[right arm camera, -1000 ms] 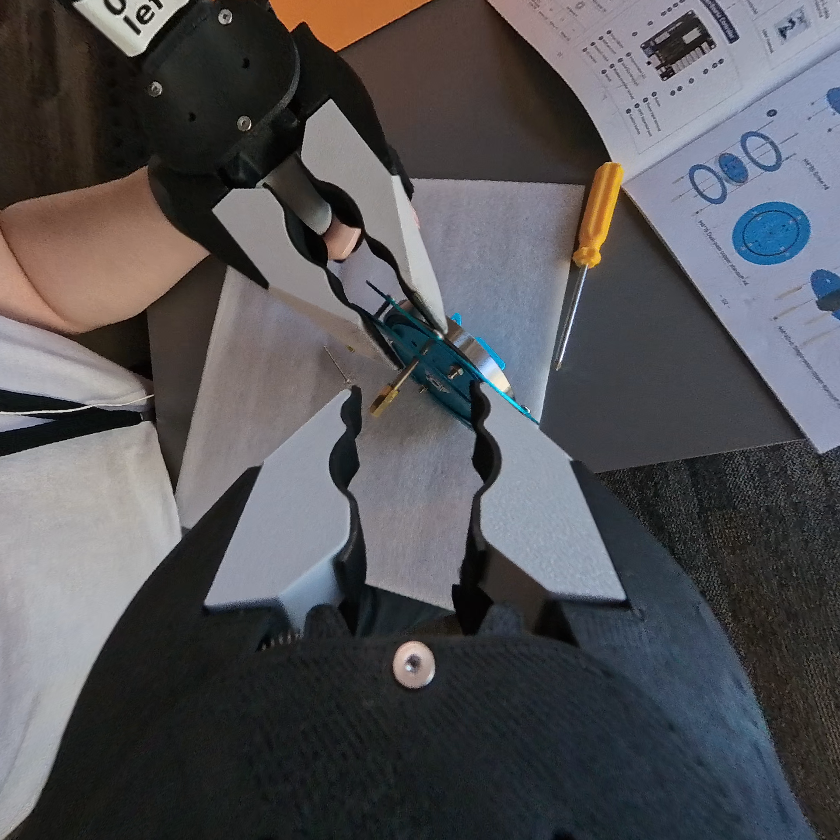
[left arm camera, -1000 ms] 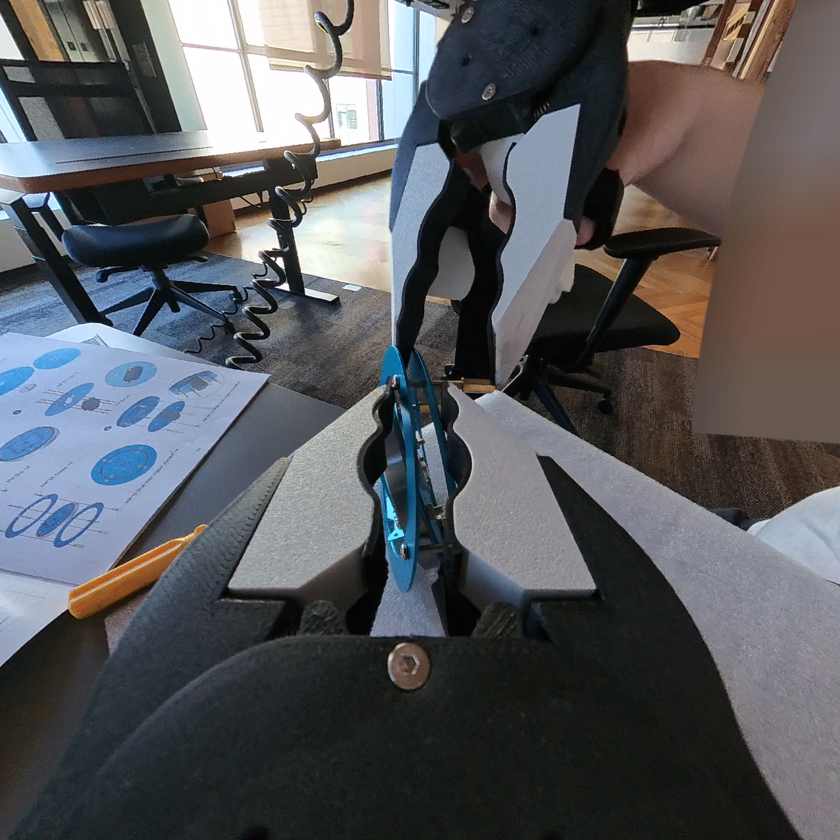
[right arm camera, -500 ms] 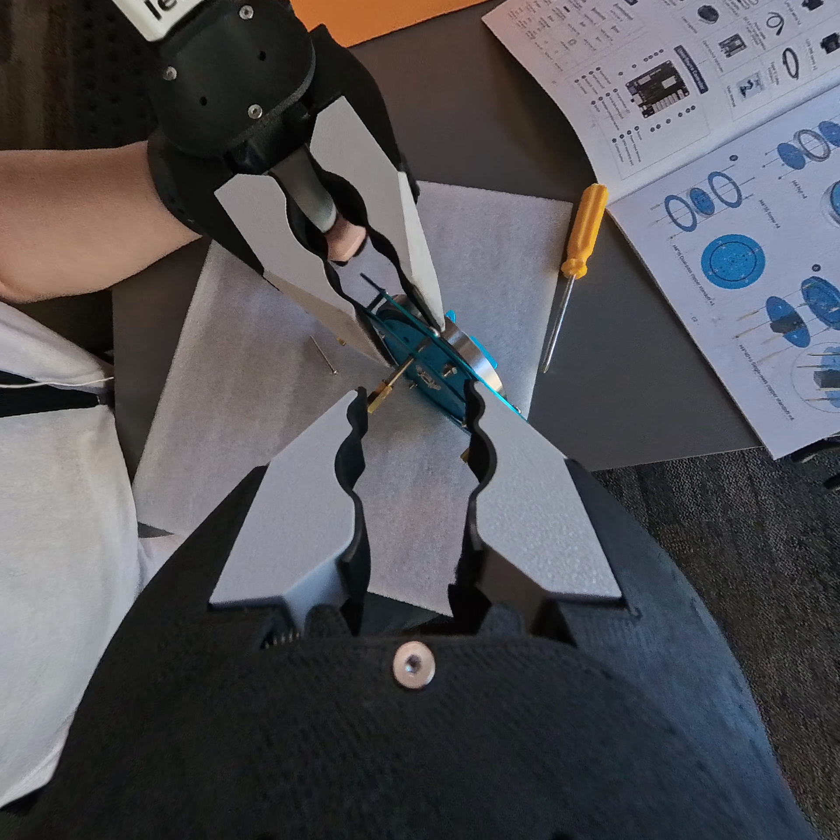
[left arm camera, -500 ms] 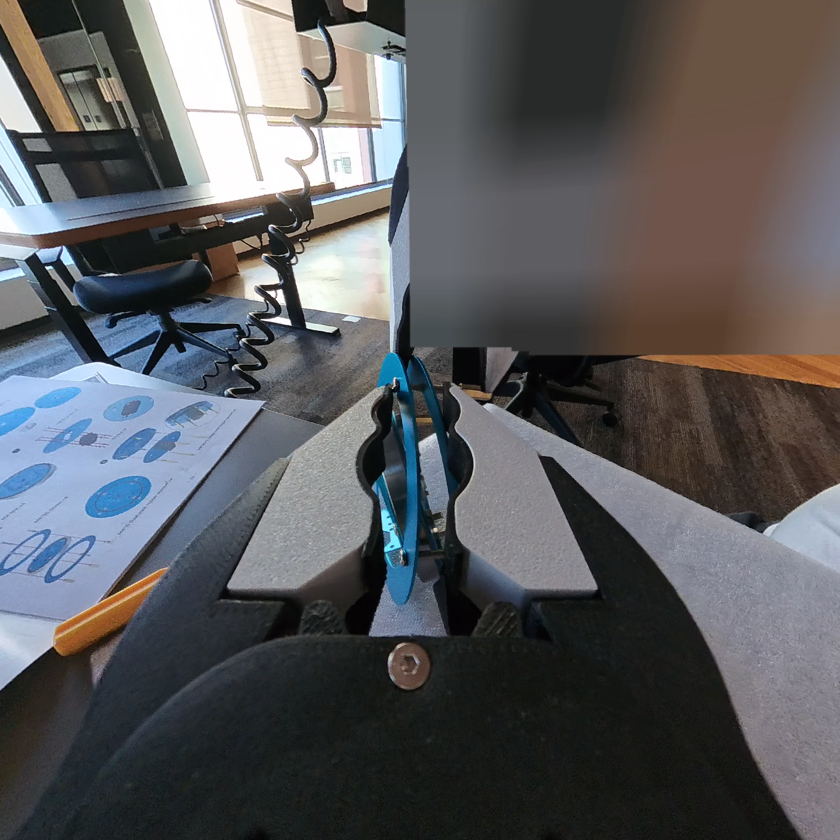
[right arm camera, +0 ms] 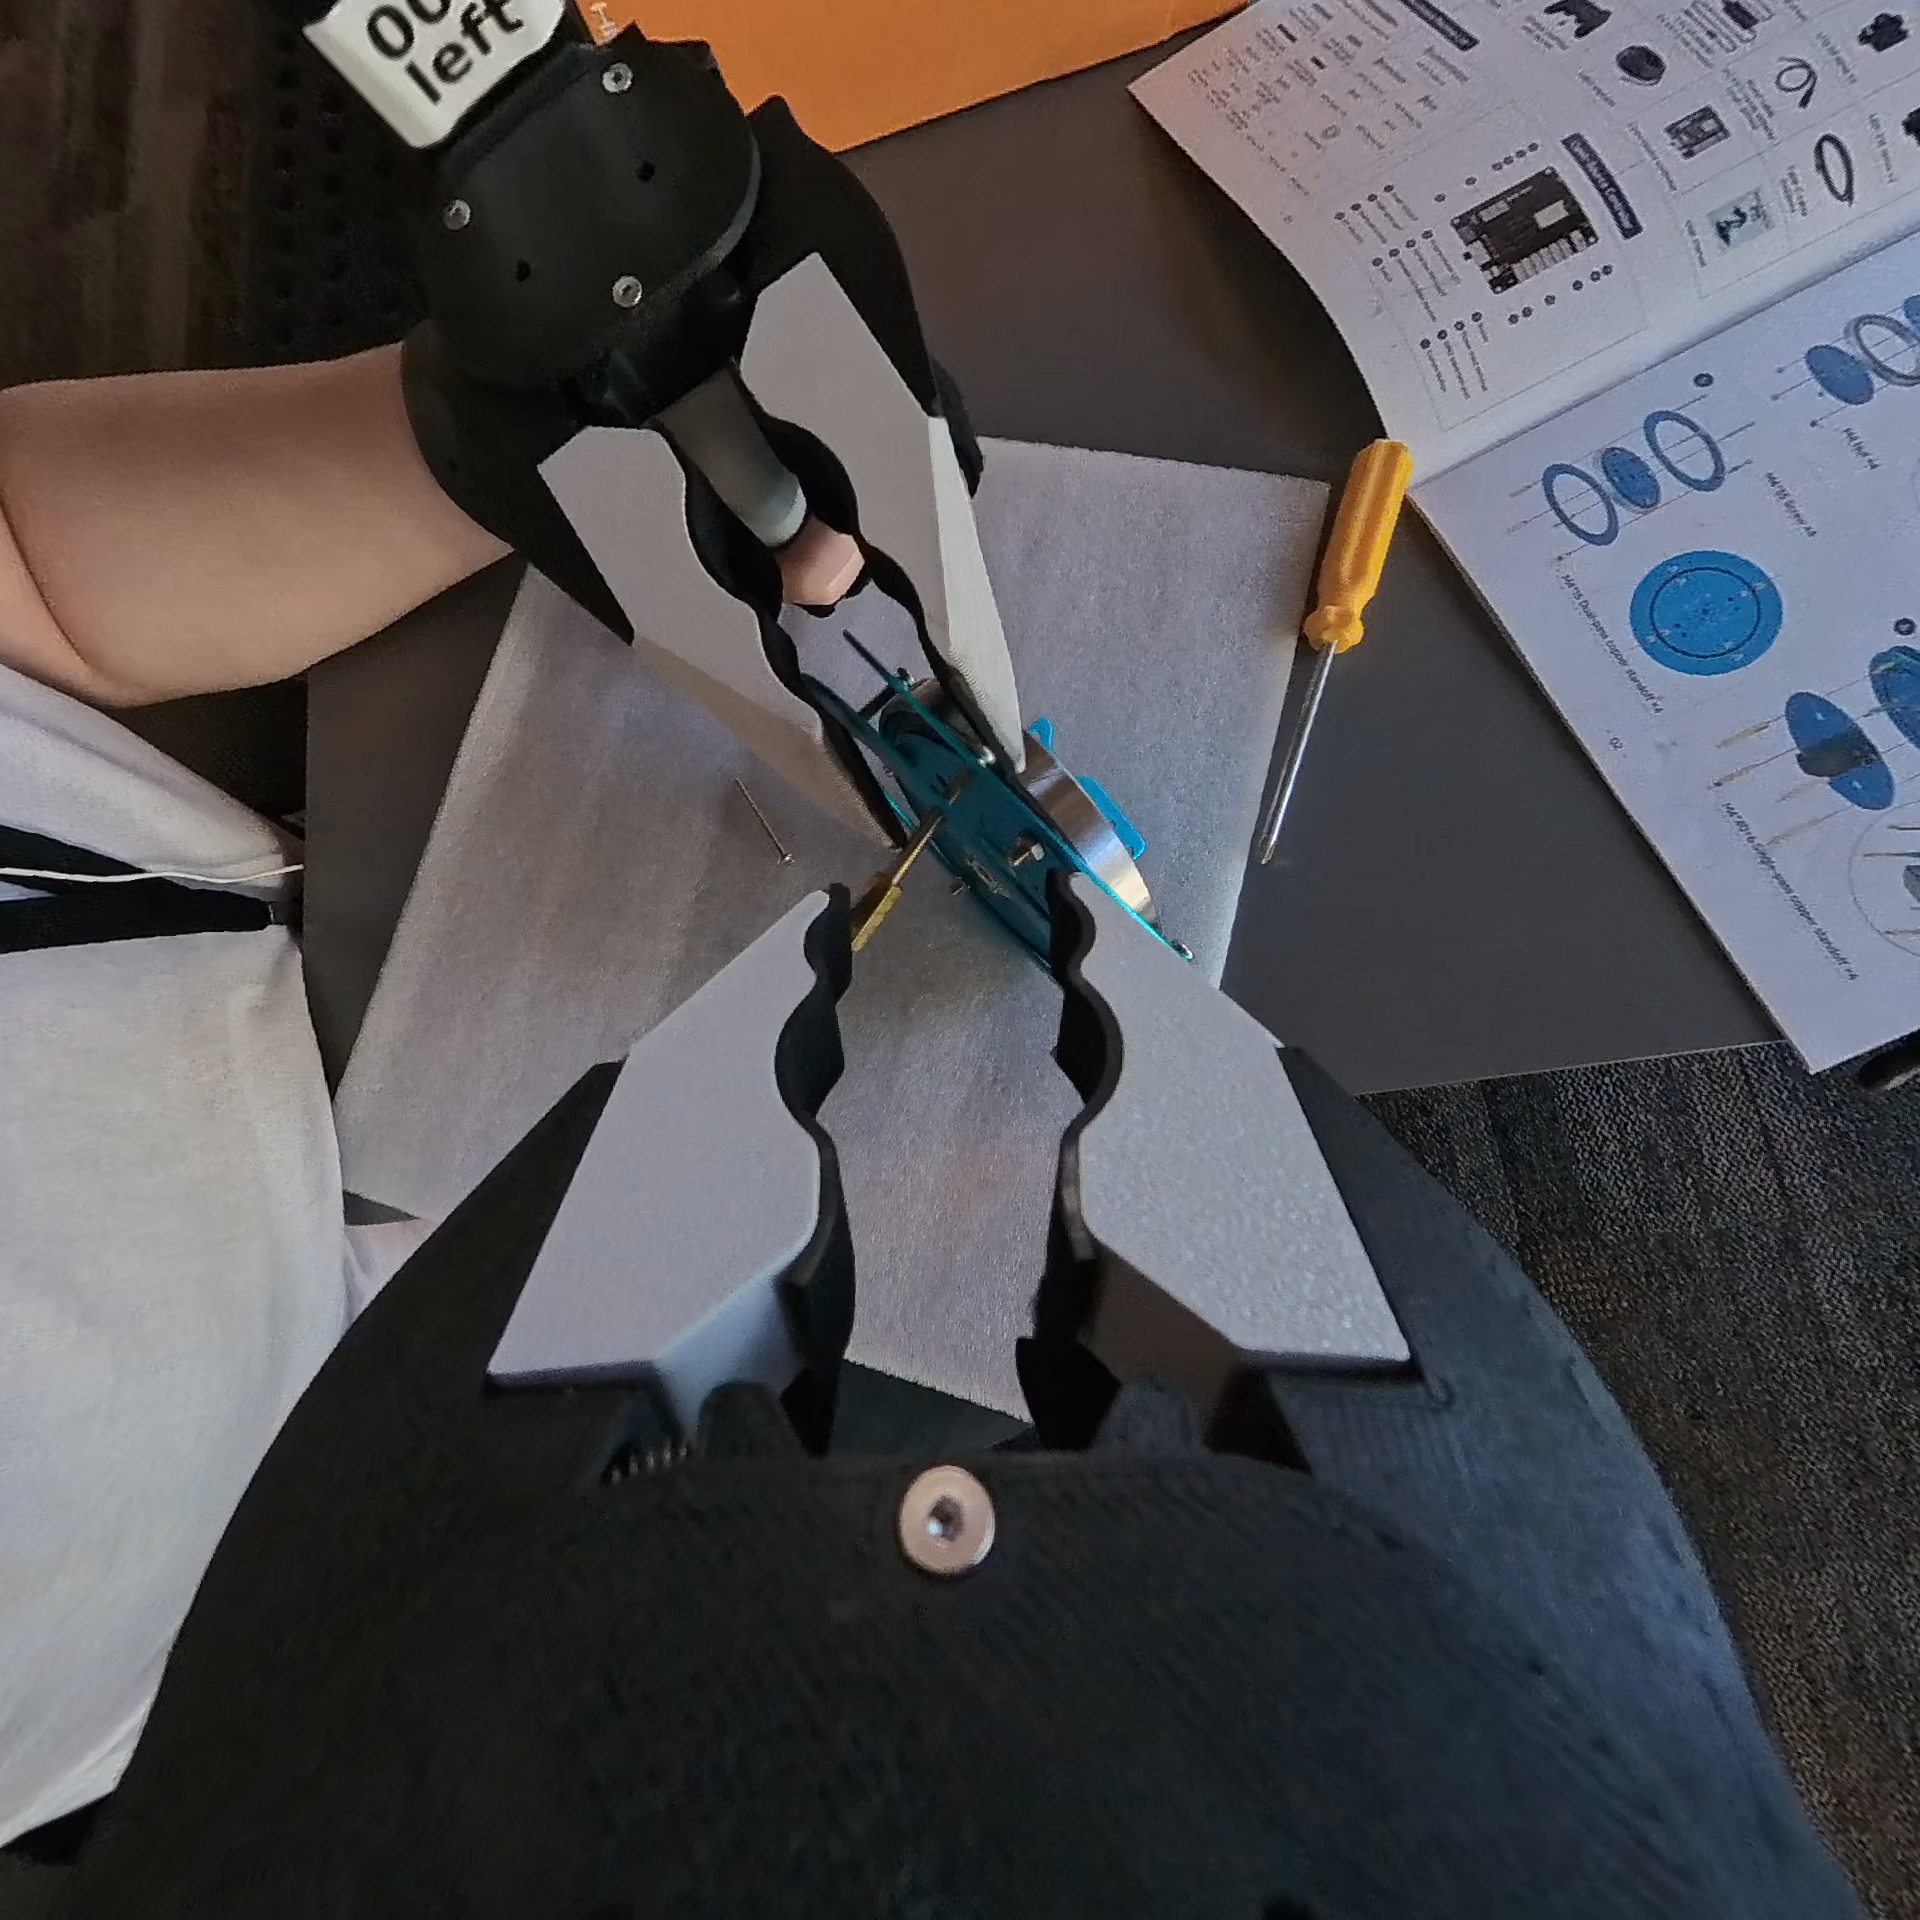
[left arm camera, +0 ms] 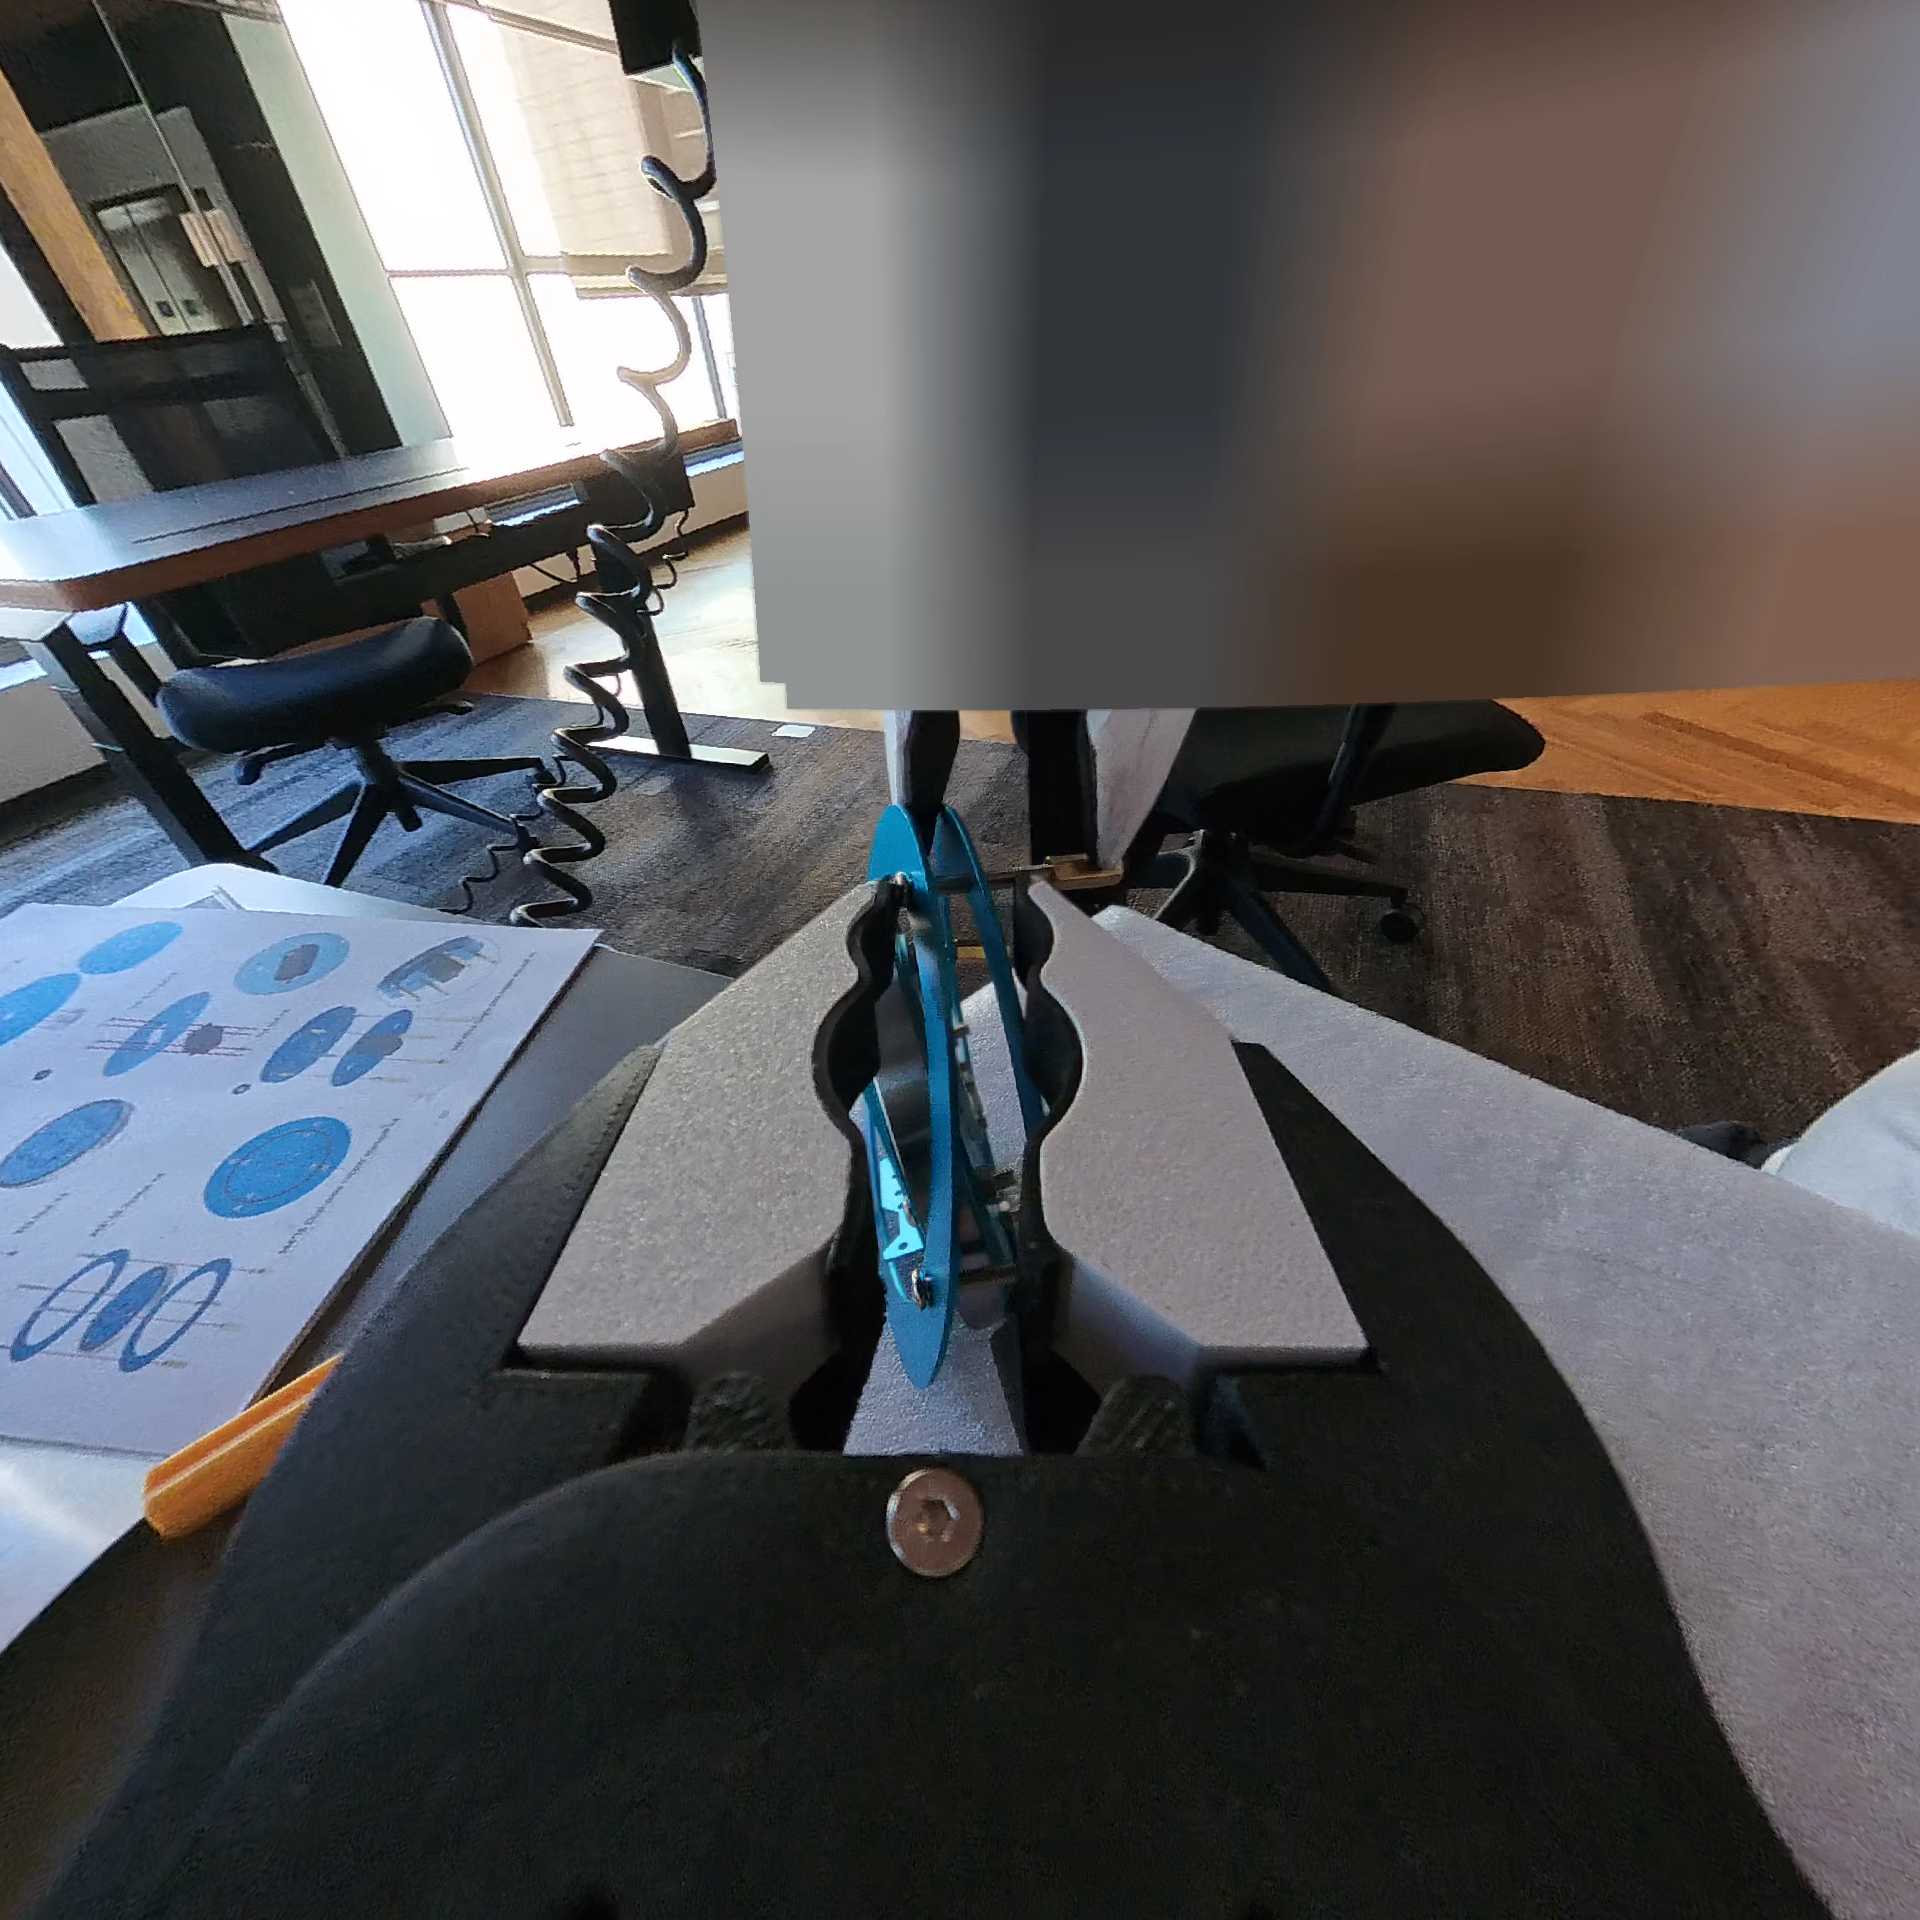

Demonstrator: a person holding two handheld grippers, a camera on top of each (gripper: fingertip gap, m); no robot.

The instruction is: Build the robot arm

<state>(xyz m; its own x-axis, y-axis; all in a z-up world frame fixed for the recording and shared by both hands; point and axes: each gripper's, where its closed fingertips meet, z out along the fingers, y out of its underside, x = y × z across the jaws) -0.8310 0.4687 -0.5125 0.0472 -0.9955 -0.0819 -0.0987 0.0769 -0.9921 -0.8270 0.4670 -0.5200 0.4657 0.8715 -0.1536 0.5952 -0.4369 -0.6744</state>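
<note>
A blue double-disc assembly with a silver wheel stands on edge on a white foam sheet. My left gripper is shut on it, one finger on each face. In the right wrist view the left gripper grips the assembly from the far side. My right gripper is open and points down at the assembly. A brass standoff sticks out of the disc just inside its left fingertip, and its right fingertip is at the disc's rim. In the left wrist view a blur patch hides all but the right gripper's fingertips.
A yellow screwdriver lies right of the foam sheet on the dark table. An open instruction booklet lies farther right and an orange folder at the back. A loose thin screw lies on the foam. The table edge is close on the right. Left and right tips are no more than a few centimetres apart. Left tips and right tips are each some 20 centimeters from the yellow screwdriver.
Both views have shifted slightly. The left gripper stays shut on the assembly and the right gripper stays open at the standoff.
</note>
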